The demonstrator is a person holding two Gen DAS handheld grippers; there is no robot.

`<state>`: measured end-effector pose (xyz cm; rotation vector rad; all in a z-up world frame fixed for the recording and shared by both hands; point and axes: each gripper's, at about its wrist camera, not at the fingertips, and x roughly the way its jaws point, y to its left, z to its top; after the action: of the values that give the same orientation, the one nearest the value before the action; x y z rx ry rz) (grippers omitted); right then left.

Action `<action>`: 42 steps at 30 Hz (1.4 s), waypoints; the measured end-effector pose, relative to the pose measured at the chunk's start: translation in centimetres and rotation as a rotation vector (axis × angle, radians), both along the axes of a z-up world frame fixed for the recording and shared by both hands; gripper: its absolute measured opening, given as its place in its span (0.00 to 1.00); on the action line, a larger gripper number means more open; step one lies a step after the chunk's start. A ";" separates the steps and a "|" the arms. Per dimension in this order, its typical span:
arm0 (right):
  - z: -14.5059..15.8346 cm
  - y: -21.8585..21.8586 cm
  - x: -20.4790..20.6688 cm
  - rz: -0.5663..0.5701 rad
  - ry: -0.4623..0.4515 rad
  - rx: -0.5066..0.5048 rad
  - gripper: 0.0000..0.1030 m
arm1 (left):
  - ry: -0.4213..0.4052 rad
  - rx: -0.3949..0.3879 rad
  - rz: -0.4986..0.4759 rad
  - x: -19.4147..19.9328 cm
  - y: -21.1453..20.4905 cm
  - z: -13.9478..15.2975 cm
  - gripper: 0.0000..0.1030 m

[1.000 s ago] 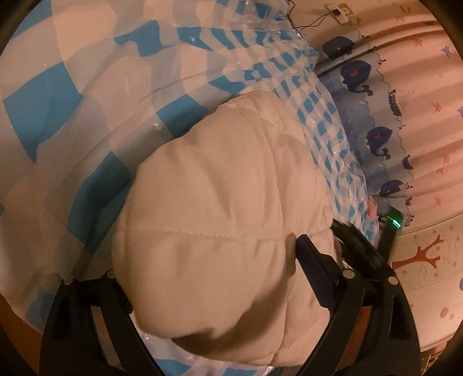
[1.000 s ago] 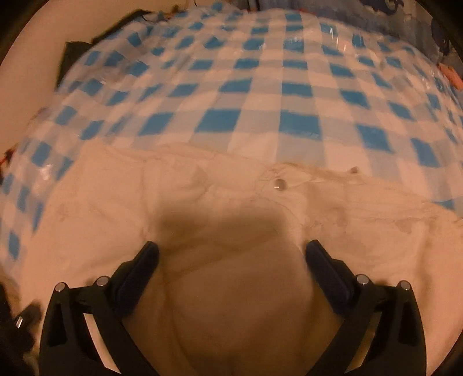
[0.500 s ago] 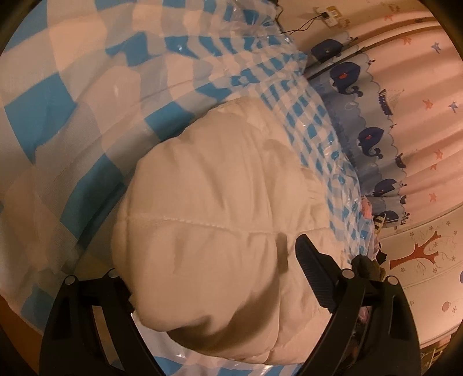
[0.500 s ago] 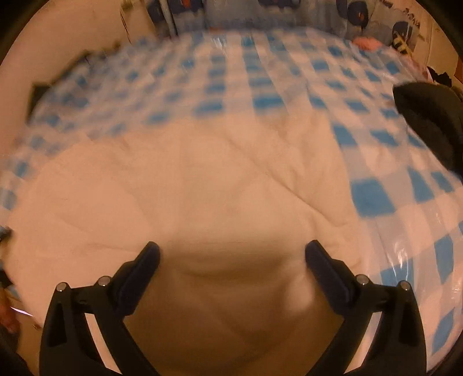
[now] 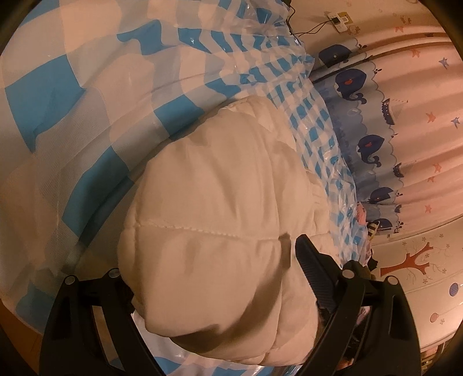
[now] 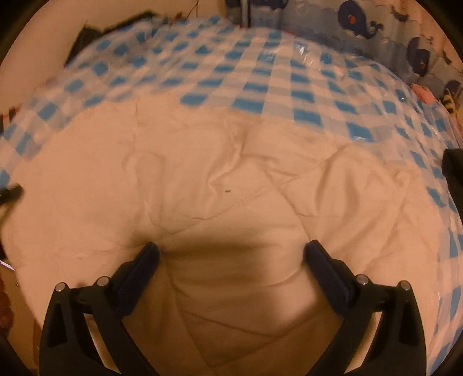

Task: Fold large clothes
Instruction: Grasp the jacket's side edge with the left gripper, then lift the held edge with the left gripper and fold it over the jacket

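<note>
A cream quilted padded coat [image 5: 208, 214] lies on a blue and white checked cover [image 5: 66, 86]. In the left wrist view a bulging fold of it fills the space between my left gripper's [image 5: 214, 260] wide-set fingers; the left finger is hidden behind the fabric, the right finger [image 5: 312, 269] shows. In the right wrist view the coat [image 6: 220, 173] spreads flat and wide across the checked cover [image 6: 260, 78]. My right gripper [image 6: 231, 251] is open, fingers wide apart, low over the coat's near part.
A curtain with whales [image 5: 376, 138] hangs beyond the cover's right edge. A white wall device with a cable [image 5: 338, 20] sits above. A dark item [image 6: 454, 167] lies at the right edge of the cover, and dark cloth [image 6: 86, 31] at the far left.
The right wrist view has swung: the coat now lies more centred, the dark item sits further right. The left gripper stays on the coat fold, shifted slightly.
</note>
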<state>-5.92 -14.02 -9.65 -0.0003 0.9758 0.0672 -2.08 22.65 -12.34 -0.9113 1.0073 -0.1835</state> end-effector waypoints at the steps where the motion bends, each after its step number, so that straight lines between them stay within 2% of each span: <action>1: 0.8 -0.1 -0.7 -0.007 -0.038 -0.009 0.94 | -0.001 0.000 -0.003 0.1 0.0 -0.2 0.83; 3: 1.3 0.1 -1.4 -0.014 -0.067 -0.041 0.94 | -0.001 -0.004 0.002 0.2 0.1 -0.5 0.80; 6: -1.2 0.7 -1.0 0.013 0.017 -0.085 0.95 | -0.004 -0.007 0.016 0.1 -0.1 -0.3 0.80; 9: -0.7 0.4 -1.2 0.000 0.005 -0.064 0.94 | 0.003 -0.007 0.024 0.1 0.0 -0.1 0.80; 10: 0.4 0.4 -1.9 -0.013 -0.044 -0.042 0.94 | 0.012 -0.007 0.027 0.1 0.0 -0.2 0.80; 12: 1.2 0.7 -2.6 -0.009 -0.074 -0.047 0.94 | 0.022 -0.006 0.028 0.3 0.0 -0.3 0.81; 15: -1.2 1.8 -2.1 0.029 0.002 -0.106 0.95 | 0.022 0.000 0.034 0.3 -0.1 -0.3 0.81; 18: -0.8 1.3 -2.3 0.016 -0.012 -0.085 0.94 | 0.012 0.006 0.036 0.3 0.0 0.0 0.81; 20: 0.3 1.2 -3.0 -0.001 -0.065 -0.077 0.94 | 0.009 0.008 0.033 0.3 0.0 0.0 0.81; 23: -1.2 1.7 -2.5 0.017 -0.013 -0.107 0.95 | -0.002 0.015 0.036 0.2 0.0 0.2 0.80; 27: -1.1 1.5 -2.2 0.018 0.002 -0.105 0.94 | -0.040 0.032 0.035 -0.1 -0.1 1.3 0.68; 30: 0.0 1.7 -3.0 0.014 -0.052 -0.097 0.94 | -0.055 0.022 0.035 -0.2 0.4 1.8 0.57; 33: -1.5 1.9 -2.7 0.019 -0.013 -0.102 0.95 | -0.076 0.022 0.028 -0.4 0.3 2.4 0.50; 42: -2.3 2.2 -2.4 0.012 -0.004 -0.132 0.95 | -0.253 0.057 -0.023 -1.9 -2.4 8.0 0.37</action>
<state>-8.32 -11.86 -11.93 -0.1269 0.9746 0.0136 -3.93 20.27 -4.33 -0.8026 0.7851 -0.2811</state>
